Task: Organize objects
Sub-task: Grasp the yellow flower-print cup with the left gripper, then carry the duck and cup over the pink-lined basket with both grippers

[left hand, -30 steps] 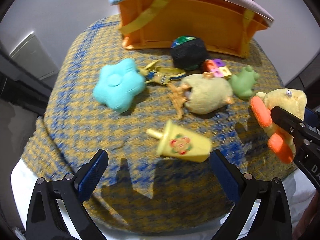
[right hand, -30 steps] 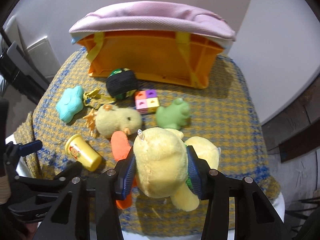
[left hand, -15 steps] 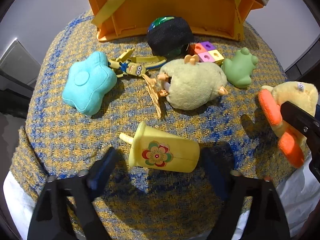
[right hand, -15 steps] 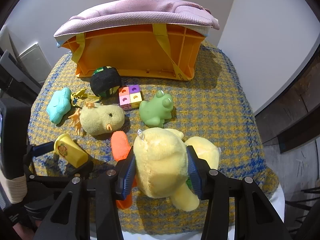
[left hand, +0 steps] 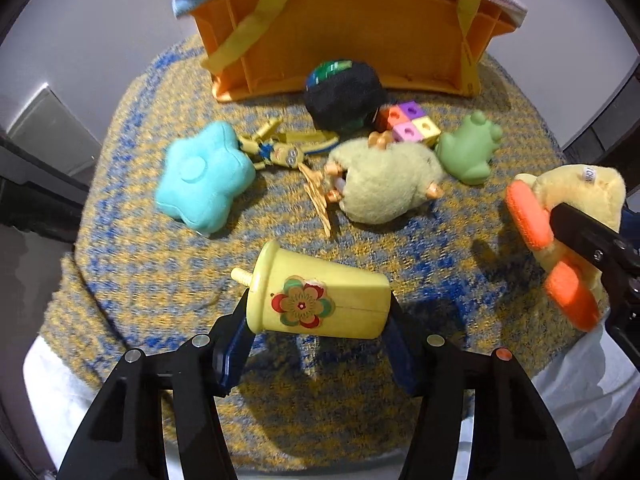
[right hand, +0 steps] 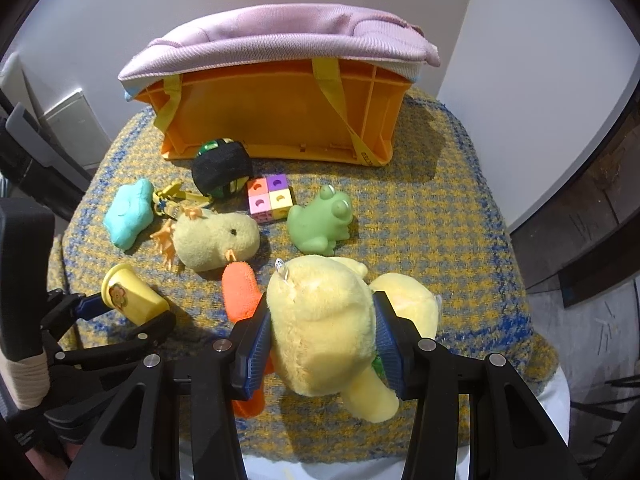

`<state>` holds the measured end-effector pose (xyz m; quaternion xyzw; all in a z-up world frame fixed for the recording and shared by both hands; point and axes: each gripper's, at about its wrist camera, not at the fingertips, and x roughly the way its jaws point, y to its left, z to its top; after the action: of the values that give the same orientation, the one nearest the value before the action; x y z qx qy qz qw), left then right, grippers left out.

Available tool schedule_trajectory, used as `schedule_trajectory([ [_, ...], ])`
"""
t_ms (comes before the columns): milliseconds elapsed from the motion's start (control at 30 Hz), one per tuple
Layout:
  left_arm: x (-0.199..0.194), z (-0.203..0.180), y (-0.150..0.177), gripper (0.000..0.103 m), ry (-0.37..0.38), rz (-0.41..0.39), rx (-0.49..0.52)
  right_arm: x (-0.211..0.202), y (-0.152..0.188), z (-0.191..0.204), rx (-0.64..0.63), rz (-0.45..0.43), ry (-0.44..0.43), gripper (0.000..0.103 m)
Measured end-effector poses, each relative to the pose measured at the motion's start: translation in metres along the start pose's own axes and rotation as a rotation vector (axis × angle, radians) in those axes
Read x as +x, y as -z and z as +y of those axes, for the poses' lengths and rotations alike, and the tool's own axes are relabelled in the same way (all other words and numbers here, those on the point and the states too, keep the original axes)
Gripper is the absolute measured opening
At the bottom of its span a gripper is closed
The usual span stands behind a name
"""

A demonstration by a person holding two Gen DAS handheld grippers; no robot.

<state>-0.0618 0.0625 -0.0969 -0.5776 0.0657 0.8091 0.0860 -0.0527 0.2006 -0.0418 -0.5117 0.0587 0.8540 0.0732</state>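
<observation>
My left gripper (left hand: 318,330) is shut on a yellow toy cup (left hand: 318,300) with a flower sticker, lying on its side; the cup also shows in the right wrist view (right hand: 132,300). My right gripper (right hand: 322,346) is shut on a large yellow plush duck (right hand: 324,328) with orange feet, which also shows in the left wrist view (left hand: 572,200). An orange bin (right hand: 280,120) with a pink cushion (right hand: 276,40) on top stands at the back of the checked cloth.
On the cloth (right hand: 420,220) lie a teal star cushion (left hand: 204,178), a minion keyring (left hand: 280,152), a black ball (left hand: 344,94), coloured cubes (left hand: 408,122), a green frog (left hand: 468,152) and a small plush chick (left hand: 388,186). Walls rise behind and to the right.
My left gripper moved forward over the yellow cup and closed on it. The right gripper kept its hold on the duck while its view shifted slightly.
</observation>
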Motion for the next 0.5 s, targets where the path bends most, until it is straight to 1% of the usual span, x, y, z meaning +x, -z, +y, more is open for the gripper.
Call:
schedule_trajectory([
  [167, -0.026, 0.011, -0.006, 0.058, -0.03, -0.051, -0.005, -0.016, -0.005, -0.001, 0.005, -0.038, -0.015, 0.047],
  [300, -0.047, 0.017, -0.008, 0.058, -0.04, -0.085, -0.02, -0.03, -0.012, 0.001, 0.001, -0.073, -0.025, 0.047],
  [333, -0.046, 0.015, -0.007, 0.058, -0.044, -0.094, -0.023, -0.034, -0.014, 0.002, -0.001, -0.083, -0.028, 0.047],
  [500, -0.068, 0.024, -0.017, 0.058, -0.053, -0.142, -0.029, -0.053, -0.023, 0.004, -0.008, -0.129, -0.041, 0.047],
])
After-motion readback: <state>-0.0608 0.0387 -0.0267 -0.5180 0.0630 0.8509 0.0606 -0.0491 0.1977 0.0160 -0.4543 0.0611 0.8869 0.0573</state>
